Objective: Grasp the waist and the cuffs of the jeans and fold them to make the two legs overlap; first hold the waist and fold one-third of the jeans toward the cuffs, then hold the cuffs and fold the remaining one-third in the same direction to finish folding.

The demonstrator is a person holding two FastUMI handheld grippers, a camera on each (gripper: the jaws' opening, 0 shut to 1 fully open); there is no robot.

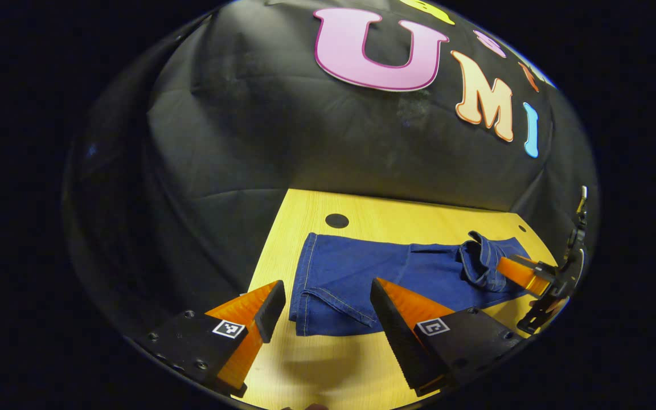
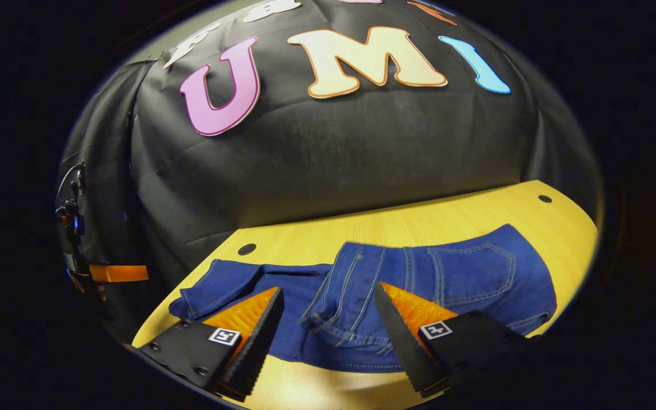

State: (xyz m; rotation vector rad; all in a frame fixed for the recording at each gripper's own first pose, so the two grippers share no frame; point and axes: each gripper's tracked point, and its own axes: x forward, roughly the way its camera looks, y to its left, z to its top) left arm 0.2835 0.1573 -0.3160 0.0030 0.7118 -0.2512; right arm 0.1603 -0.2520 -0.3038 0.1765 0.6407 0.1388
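Left tongs (image 1: 328,310) are seen spread wide at the cuffs (image 1: 328,310), with nothing gripped; the hem is framed between the jaws on the tabletop (image 1: 305,364). Right tongs (image 2: 328,313) are likewise held apart, poised over the waist (image 2: 351,330), where a bunched fold of denim is straddled but not pinched. Jeans (image 1: 373,273) are laid lengthwise across the yellow tabletop, legs seemingly stacked already, though that cannot be confirmed. Across the cloth, the right tongs (image 1: 519,273) are glimpsed near the rumpled waist end. The waist fold looks to be the step in hand. A firm closing on the waistband is called for next, then a lift and carry toward the cuffs.
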